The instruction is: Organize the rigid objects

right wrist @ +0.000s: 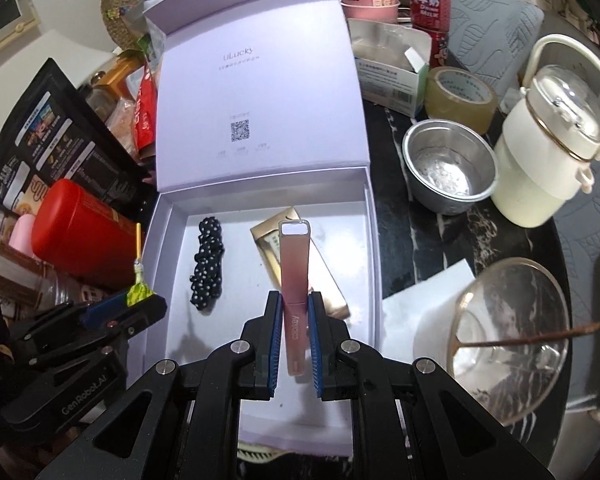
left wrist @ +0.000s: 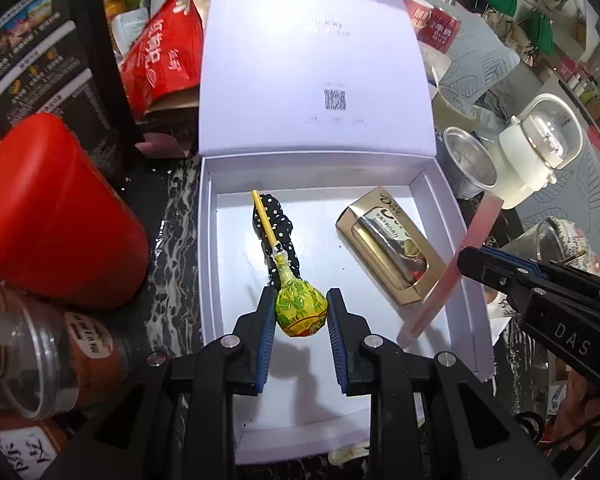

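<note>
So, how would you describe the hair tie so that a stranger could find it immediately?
Look in the open white box. On its floor, left of the gold packet, lies the hair tie. It alone is soft, ruffled black fabric with white dots.

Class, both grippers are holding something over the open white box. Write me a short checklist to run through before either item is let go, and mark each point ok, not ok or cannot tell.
1. Left gripper closed on lollipop: ok.
2. Right gripper closed on pink tube: ok.
3. Box lid open: ok.
4. Bare floor free beneath lollipop: ok.
5. Tube clear of gold packet: not ok, it hangs above it.
6. Lollipop stick clear of dotted hair tie: cannot tell.
</note>
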The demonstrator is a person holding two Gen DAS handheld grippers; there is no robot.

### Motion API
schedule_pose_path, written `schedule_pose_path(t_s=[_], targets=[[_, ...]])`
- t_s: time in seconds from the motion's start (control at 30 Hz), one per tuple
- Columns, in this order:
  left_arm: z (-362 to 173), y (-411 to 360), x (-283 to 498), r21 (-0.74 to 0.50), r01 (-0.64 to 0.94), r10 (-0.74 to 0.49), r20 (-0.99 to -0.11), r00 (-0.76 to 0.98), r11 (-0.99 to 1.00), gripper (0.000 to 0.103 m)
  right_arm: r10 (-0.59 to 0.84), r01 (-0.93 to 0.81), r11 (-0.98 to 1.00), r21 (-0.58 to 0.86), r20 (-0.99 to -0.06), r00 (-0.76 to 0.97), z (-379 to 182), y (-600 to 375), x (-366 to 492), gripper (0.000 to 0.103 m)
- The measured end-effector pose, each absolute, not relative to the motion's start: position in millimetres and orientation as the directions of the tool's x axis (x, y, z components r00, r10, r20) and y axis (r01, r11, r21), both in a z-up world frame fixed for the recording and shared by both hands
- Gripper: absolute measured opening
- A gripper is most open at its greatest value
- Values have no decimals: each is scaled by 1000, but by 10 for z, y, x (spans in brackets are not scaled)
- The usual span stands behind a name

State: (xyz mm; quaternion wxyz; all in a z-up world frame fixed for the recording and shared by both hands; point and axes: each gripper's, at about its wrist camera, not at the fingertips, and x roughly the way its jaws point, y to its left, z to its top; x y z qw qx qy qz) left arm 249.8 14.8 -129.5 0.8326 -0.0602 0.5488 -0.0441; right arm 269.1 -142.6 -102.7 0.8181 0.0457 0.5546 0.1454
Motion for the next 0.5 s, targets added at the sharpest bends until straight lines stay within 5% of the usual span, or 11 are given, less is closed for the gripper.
schedule_pose_path(t_s=[0.5], targets=[[-1615,126,2727,-136,20,-135,-928,346,991,25,303,-230,943,240,-907,294,-1375,-1176,2881,13]])
